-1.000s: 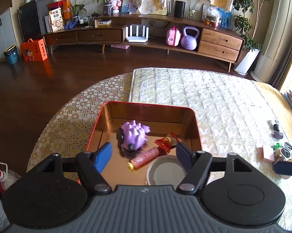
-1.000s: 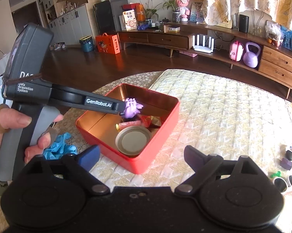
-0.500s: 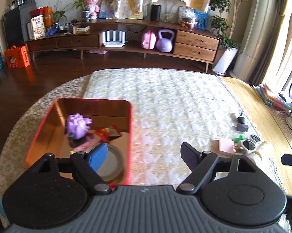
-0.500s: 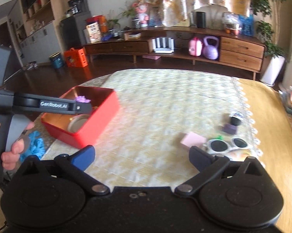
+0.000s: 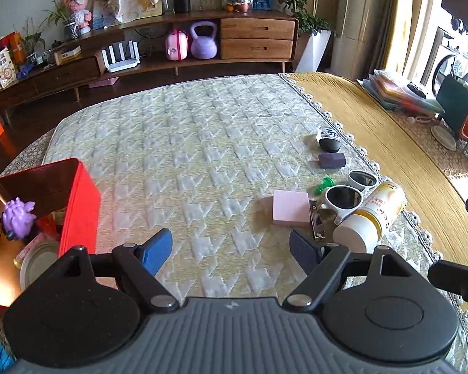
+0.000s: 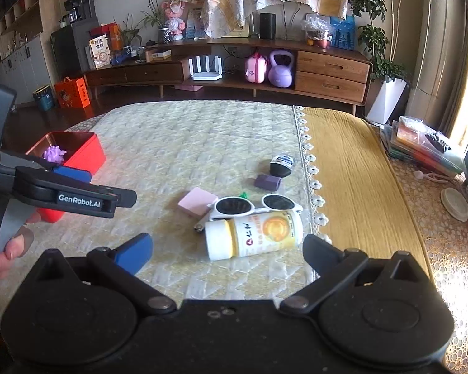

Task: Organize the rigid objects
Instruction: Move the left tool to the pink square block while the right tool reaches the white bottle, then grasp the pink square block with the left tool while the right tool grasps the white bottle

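Observation:
A red tin box sits at the table's left and holds a purple spiky toy and a round lid. To the right lie a yellow bottle on its side, white sunglasses, a pink block, a purple block, a green clip and a dark round object. My left gripper is open and empty above the cloth. My right gripper is open, just short of the bottle.
A nail clipper lies beside the pink block. The quilted cloth covers the table, with a yellow cloth on the right. A wooden sideboard stands at the back. Stacked papers lie at the far right.
Both grippers have swung right, away from the red box and toward the cluster of loose objects. Both have stayed open and empty.

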Demonstrator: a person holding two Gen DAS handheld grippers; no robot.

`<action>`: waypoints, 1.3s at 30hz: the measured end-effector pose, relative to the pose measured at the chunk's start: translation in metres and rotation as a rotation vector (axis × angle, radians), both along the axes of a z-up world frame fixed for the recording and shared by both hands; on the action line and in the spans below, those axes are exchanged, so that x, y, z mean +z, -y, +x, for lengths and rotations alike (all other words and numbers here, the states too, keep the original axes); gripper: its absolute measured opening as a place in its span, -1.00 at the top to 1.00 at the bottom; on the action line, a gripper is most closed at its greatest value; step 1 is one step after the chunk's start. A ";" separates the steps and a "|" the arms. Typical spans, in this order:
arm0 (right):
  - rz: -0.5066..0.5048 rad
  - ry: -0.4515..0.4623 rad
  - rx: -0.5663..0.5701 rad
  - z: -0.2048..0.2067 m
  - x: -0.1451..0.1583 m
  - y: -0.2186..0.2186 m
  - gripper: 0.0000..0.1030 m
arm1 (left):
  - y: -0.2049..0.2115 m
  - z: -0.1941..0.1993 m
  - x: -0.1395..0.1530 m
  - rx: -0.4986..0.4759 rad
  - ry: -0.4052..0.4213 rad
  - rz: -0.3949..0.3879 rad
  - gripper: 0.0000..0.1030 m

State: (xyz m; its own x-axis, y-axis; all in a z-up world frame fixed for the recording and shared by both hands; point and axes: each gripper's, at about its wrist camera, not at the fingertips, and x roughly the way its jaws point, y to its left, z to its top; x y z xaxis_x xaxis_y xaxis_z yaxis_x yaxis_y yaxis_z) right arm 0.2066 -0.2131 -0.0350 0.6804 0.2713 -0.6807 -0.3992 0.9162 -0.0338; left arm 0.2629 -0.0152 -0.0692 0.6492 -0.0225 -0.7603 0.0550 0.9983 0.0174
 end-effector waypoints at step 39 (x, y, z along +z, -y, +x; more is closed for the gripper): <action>-0.114 0.015 0.095 0.055 -0.063 -0.004 -1.00 | 0.036 0.070 -0.062 -0.064 -0.022 -0.030 -0.59</action>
